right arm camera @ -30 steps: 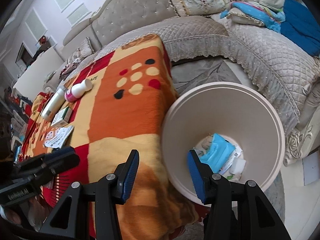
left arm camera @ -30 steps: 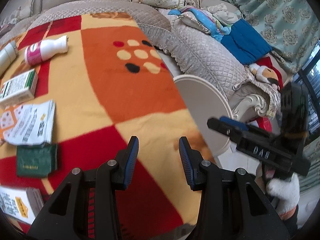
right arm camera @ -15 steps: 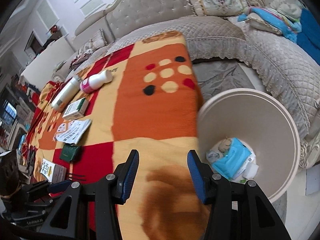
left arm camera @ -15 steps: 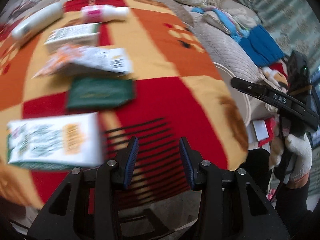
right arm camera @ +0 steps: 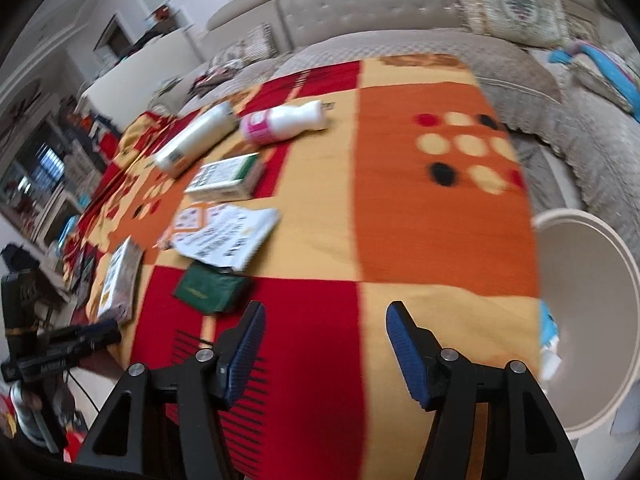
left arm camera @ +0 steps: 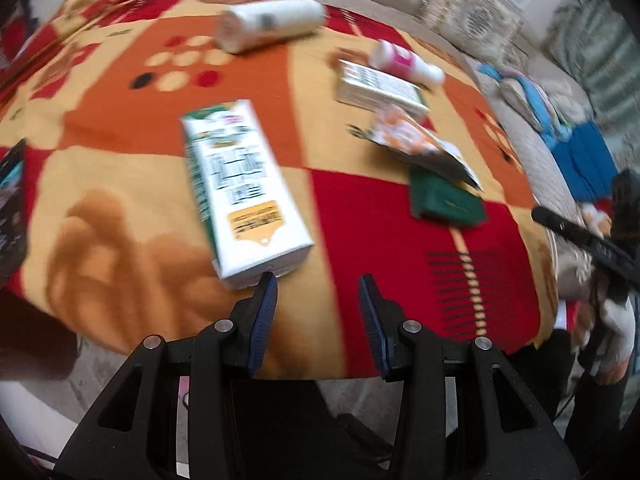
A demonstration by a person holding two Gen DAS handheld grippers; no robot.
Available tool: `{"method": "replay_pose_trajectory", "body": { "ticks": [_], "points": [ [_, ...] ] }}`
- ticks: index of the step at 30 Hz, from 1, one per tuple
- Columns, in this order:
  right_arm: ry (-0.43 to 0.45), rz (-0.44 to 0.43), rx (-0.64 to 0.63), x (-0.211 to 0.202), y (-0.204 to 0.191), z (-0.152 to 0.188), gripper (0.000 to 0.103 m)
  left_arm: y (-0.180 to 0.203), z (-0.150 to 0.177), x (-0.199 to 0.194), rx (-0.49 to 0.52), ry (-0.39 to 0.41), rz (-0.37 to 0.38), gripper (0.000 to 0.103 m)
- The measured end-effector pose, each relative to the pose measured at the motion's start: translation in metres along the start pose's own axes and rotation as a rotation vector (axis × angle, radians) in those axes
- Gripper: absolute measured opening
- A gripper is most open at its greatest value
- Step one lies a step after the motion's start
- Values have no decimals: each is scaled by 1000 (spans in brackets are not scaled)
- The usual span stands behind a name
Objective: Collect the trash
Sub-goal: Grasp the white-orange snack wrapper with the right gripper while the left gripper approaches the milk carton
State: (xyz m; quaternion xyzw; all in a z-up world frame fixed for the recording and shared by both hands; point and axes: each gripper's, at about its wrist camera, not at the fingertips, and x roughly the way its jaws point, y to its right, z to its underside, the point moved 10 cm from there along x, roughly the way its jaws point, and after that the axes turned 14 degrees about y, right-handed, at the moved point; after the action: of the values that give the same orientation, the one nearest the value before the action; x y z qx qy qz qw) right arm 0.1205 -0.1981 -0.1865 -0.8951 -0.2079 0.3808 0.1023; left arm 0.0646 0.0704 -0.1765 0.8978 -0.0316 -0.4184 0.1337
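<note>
Fingers of the right gripper (right arm camera: 325, 354) are opening on nothing, aimed low-centre toward the dark green packet (right arm camera: 210, 290); the left gripper (left arm camera: 318, 320), spread and empty, nears the white carton (left arm camera: 240, 188) for binning.

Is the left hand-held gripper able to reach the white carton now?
Probably yes: the left hand-held gripper is open and empty, the carton lies just ahead, slightly left, nothing between.

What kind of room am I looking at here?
Most likely a home living room: a tufted beige sofa with a patterned cushion wraps around a table under a patchwork blanket, beside a waste bin.
</note>
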Motion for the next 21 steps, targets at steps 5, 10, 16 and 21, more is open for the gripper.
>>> {"method": "replay_pose_trajectory", "body": {
  "ticks": [5,10,16,21],
  "points": [
    [-33,-96,-71,20,-46,-3,60,-9,-8,-16,-16,29,26,40],
    [-74,-211,-150,45,-88,-11,69,-1,-21,-25,-56,50,81,57],
    [-135,-256,-332,70,-117,-15,69,-13,-36,-17,-88,71,48,58],
    [-182,-269,-439,94,-122,-18,69,-17,-41,1,-106,64,27,58]
  ]
}}
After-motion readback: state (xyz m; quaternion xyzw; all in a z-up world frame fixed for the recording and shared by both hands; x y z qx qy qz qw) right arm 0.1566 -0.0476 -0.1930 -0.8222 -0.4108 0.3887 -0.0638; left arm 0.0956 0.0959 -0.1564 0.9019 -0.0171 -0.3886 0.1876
